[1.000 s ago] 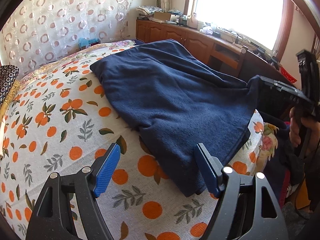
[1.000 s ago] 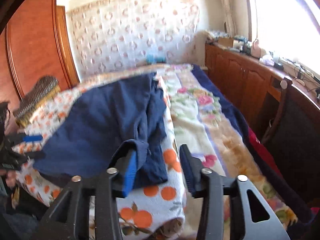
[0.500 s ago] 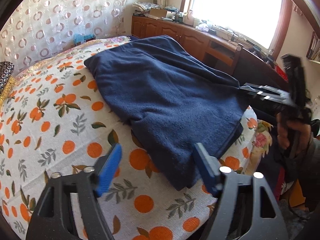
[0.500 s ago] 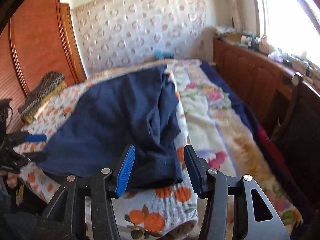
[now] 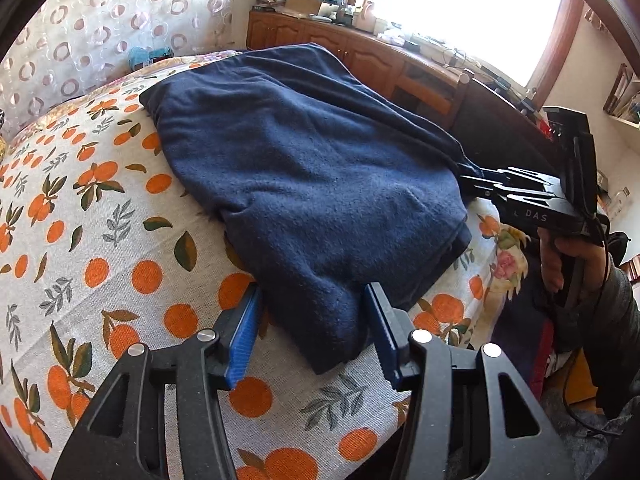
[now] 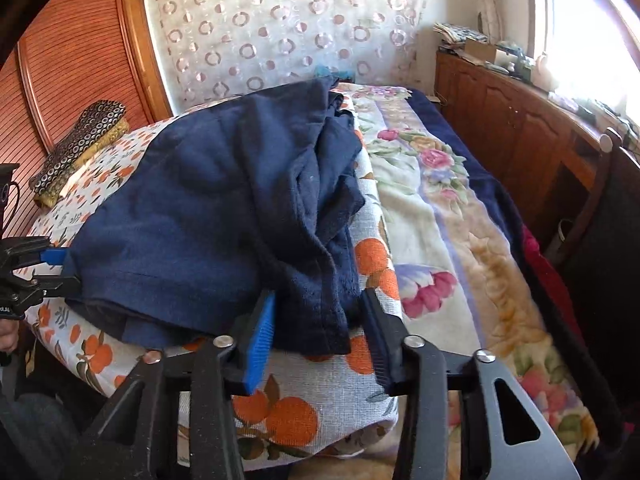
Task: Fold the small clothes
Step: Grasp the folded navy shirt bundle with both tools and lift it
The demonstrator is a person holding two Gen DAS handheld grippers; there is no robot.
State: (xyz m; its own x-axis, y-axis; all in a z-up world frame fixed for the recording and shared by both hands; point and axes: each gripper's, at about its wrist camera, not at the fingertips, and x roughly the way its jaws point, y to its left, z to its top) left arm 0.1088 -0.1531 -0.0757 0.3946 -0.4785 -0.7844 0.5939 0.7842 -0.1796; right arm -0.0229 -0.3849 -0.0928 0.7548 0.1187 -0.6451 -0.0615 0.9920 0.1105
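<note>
Both grippers have just been closing on the navy garment (image 5: 304,184) lying on the orange-print cover (image 5: 92,240): left gripper (image 5: 312,332) and right gripper (image 6: 318,330) each straddle a near corner, jaws half-shut, seemingly ready to lift a fold

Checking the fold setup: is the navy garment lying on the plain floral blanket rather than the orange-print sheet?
No, the navy garment rests on the orange-print sheet; the floral blanket lies beside it.

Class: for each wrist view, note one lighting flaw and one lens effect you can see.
Left wrist view: window blown out to white; bedsheet bulges like a dome, dark corners. Right wrist view: window glares at the right edge; wardrobe bows, garment stays sharp.
</note>
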